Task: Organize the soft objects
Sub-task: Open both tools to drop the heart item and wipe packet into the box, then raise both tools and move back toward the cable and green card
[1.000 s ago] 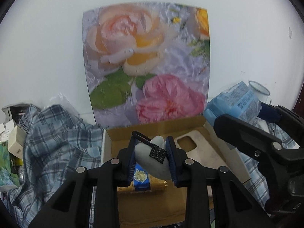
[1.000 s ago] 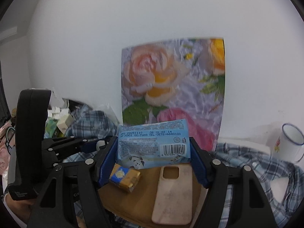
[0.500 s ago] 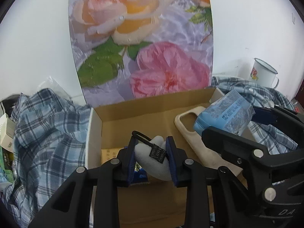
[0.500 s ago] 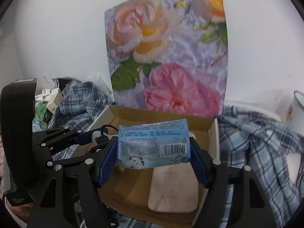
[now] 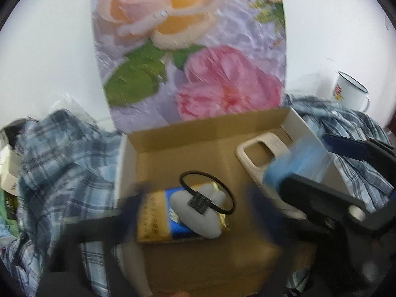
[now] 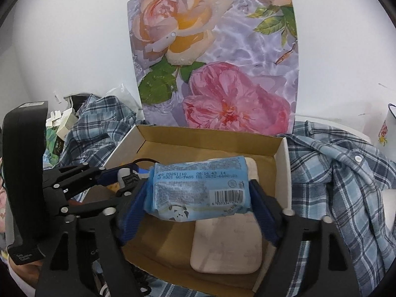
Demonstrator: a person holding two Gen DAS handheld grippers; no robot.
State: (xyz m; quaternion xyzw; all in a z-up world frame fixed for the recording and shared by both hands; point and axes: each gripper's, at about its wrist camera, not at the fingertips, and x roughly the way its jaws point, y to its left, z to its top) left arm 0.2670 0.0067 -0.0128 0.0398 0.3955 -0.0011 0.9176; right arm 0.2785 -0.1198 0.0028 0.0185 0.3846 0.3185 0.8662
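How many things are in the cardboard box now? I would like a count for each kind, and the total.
Phone case: 1
Blue tissue pack: 1
Grey plush charm with black loop: 1
Gold and blue packet: 1
Total: 4

Two wrist cameras look steeply down into one open cardboard box from close range.
The left wrist view, blurred, faces the floral board from the box's left side, with the right gripper crossing its right edge. The right wrist view peers from the right, catching the left gripper at its left. Both share the box, board, beige phone case, plaid shirt and enamel mug.
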